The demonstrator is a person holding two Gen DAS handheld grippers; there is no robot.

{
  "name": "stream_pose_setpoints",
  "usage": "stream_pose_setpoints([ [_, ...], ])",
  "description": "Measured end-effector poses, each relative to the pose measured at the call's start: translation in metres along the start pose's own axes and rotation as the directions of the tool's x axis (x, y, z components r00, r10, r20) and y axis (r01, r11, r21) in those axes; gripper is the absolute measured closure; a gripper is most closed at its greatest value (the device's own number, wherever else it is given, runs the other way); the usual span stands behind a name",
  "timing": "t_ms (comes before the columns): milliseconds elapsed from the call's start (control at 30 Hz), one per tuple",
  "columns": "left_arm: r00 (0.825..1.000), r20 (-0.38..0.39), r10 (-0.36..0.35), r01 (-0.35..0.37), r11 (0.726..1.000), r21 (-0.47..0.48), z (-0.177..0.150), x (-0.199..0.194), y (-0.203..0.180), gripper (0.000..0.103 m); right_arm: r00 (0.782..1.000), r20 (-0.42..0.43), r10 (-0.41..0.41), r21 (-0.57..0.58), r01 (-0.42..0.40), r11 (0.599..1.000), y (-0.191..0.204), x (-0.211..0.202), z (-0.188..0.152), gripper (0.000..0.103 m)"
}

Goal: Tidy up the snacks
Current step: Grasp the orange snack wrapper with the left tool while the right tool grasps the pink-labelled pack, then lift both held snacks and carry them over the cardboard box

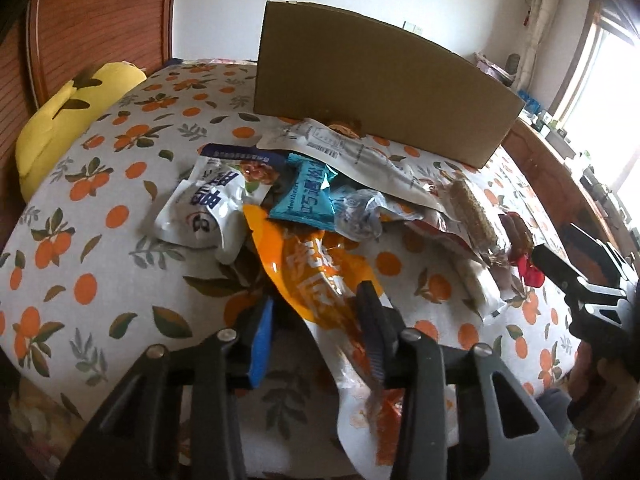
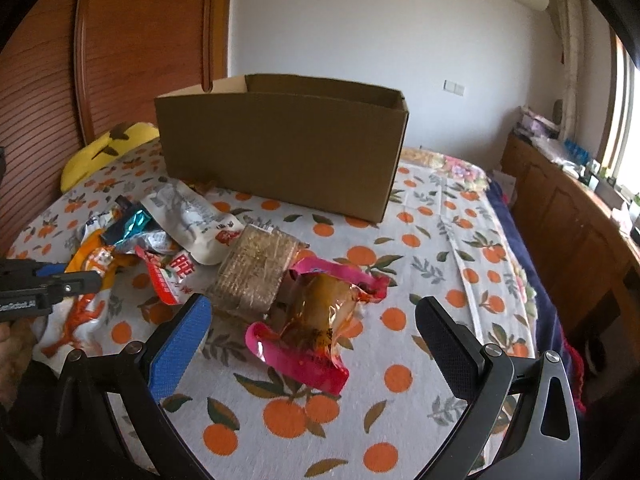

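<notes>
A heap of snack packets lies on the orange-print bedspread [image 1: 100, 280] in front of an open cardboard box [image 2: 280, 152]. In the left wrist view my left gripper [image 1: 316, 320] straddles an orange bag [image 1: 312, 276]; the dark finger lies against it, and the blue pad [image 1: 262, 340] stands a little apart from its edge. In the right wrist view my right gripper [image 2: 314, 302] stands wide open around a pink-edged packet [image 2: 316, 320] with brown contents, touching nothing. A clear-wrapped pack of cereal bars [image 2: 256, 268] lies just behind that packet.
The heap also holds a teal packet [image 1: 304, 196], a white pouch with blue letters [image 1: 204, 208] and a long white pouch [image 2: 192, 216]. A yellow plush [image 1: 72, 112] lies by the wooden headboard [image 2: 120, 40]. A wooden cabinet [image 2: 568, 232] runs along the bed's right side.
</notes>
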State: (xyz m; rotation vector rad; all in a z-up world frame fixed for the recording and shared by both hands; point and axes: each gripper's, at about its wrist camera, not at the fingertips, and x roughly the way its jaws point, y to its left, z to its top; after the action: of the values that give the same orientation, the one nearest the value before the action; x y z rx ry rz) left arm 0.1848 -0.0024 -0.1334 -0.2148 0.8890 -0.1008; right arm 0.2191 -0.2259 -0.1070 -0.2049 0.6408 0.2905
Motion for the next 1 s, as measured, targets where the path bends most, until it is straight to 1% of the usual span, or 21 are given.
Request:
stream_pose_setpoints([
  [67, 1.000, 0.001, 0.006, -0.006, 1.000, 0.016, 0.000, 0.000, -0.002, 0.061, 1.000, -0.022, 0.006, -0.003, -0.006, 1.000, 0.000, 0.004, -0.002, 0.000],
  [100, 1.000, 0.004, -0.001, 0.001, 1.000, 0.027, -0.001, 0.000, -0.003, 0.066, 0.999, -0.033, 0.013, 0.004, -0.012, 1.000, -0.001, 0.006, -0.003, 0.001],
  [167, 1.000, 0.013, -0.006, 0.006, 0.999, 0.048, -0.004, -0.004, -0.005, 0.070, 0.999, -0.045, 0.028, 0.025, -0.027, 0.999, -0.004, 0.007, -0.007, 0.001],
  [233, 1.000, 0.026, -0.006, 0.005, 0.998, 0.061, -0.006, -0.009, -0.005, 0.077, 0.998, -0.053, 0.033, 0.035, -0.031, 0.999, -0.007, 0.007, -0.010, 0.001],
  [333, 1.000, 0.023, -0.021, 0.019, 0.998, 0.059, -0.007, -0.013, -0.001, 0.081, 0.997, -0.059, 0.047, 0.050, -0.044, 0.998, -0.008, 0.007, -0.009, 0.001],
  [400, 0.999, 0.020, -0.032, 0.031, 0.998, 0.058, -0.008, -0.016, 0.001, 0.082, 0.997, -0.059, 0.045, 0.039, -0.043, 0.998, -0.007, 0.007, -0.008, 0.001],
  [467, 0.999, 0.025, -0.037, 0.036, 0.997, 0.064, -0.011, -0.019, 0.001, 0.087, 0.997, -0.061, 0.037, 0.028, -0.035, 0.999, -0.004, 0.007, -0.007, 0.001],
  [667, 0.998, 0.031, -0.047, 0.043, 0.994, 0.103, -0.018, -0.027, -0.003, 0.088, 0.998, -0.050, 0.031, 0.039, -0.029, 0.999, -0.008, 0.006, -0.007, 0.001],
  [933, 0.997, 0.008, -0.077, 0.075, 0.988, 0.135, -0.020, -0.033, -0.004, 0.088, 0.992, -0.100, 0.071, 0.084, -0.063, 0.994, -0.019, 0.020, -0.002, 0.011],
  [1000, 0.996, 0.001, -0.089, 0.088, 0.985, 0.147, -0.020, -0.034, -0.006, 0.088, 0.990, -0.110, 0.083, 0.097, -0.072, 0.993, -0.021, 0.023, -0.001, 0.016],
])
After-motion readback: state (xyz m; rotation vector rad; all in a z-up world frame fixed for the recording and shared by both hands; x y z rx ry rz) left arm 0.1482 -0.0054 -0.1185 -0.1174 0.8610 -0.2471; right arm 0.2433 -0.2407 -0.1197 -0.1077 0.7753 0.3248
